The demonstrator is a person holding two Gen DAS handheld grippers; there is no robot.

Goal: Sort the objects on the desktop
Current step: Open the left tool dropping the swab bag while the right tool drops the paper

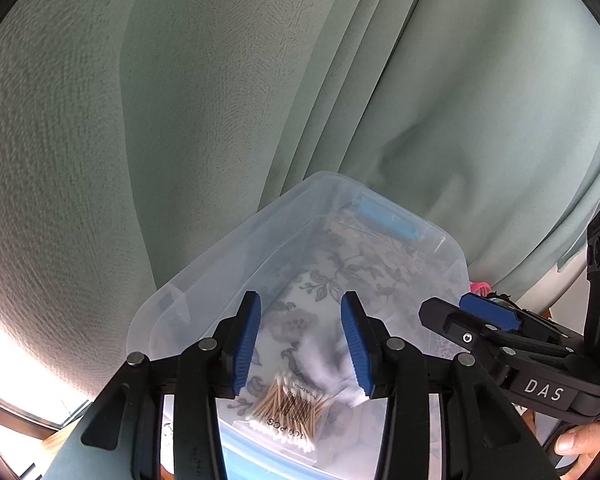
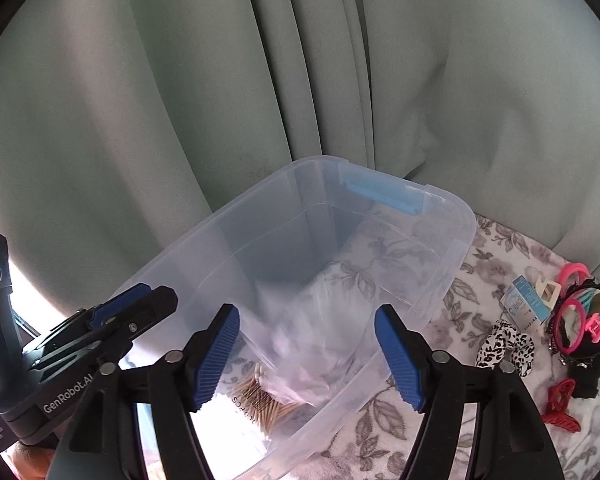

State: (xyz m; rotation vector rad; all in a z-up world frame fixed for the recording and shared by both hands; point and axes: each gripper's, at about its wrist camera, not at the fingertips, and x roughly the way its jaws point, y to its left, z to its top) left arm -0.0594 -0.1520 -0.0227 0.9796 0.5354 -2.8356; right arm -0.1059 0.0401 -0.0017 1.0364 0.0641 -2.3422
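Before a green curtain [image 2: 140,100], the clear bin [image 2: 456,216] holds bagged cotton swabs [image 1: 288,404]; both tools spread, empty.

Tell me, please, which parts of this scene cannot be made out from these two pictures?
- White bag falling into the clear bin: motion-blurred in the right wrist view, contents unreadable.
- Pack of cotton swabs: its near end is hidden by the left gripper.
- Small blue box: print too small to read.
- Black item under the pink hair clips: cut off by the lens edge.
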